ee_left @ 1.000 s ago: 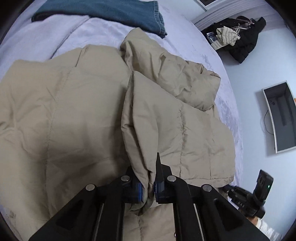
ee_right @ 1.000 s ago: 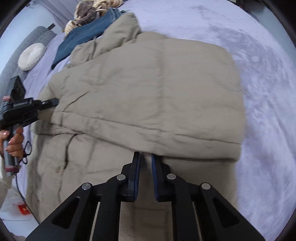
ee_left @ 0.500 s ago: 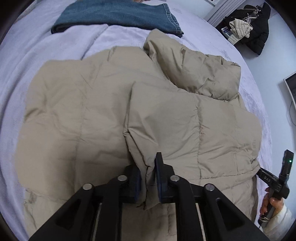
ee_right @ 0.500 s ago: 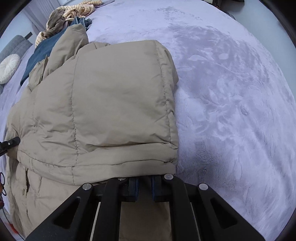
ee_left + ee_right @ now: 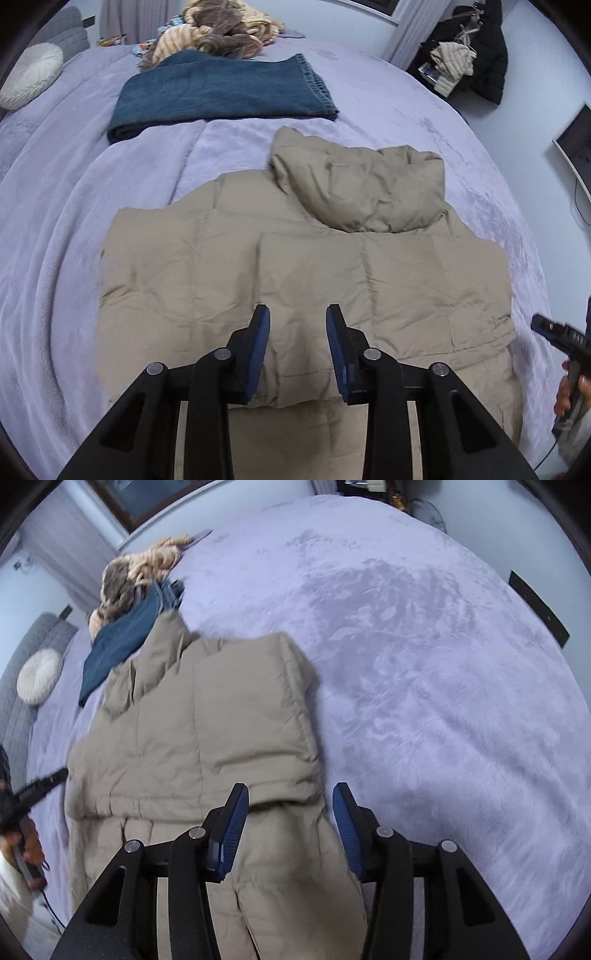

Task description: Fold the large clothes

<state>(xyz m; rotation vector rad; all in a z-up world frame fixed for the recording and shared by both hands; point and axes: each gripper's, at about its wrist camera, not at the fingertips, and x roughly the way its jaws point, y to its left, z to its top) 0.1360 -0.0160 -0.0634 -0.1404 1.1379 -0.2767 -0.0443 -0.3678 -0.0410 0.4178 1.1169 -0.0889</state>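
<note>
Beige puffer jacket [image 5: 306,266] is lying flat on the lavender bed [image 5: 55,236], one side folded over the middle, hood [image 5: 362,192] at 12 o'clock. My left claw [image 5: 297,332] and right claw [image 5: 290,814] both hang wide apart over it, gripping nothing. Folded jeans [image 5: 218,92] sit beyond the hood

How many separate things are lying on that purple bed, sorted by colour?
Beige: 1, the puffer jacket
Blue: 1, the folded jeans
White: 1, the round cushion
Tan-and-brown striped: 1, the crumpled heap
Total: 4
</note>
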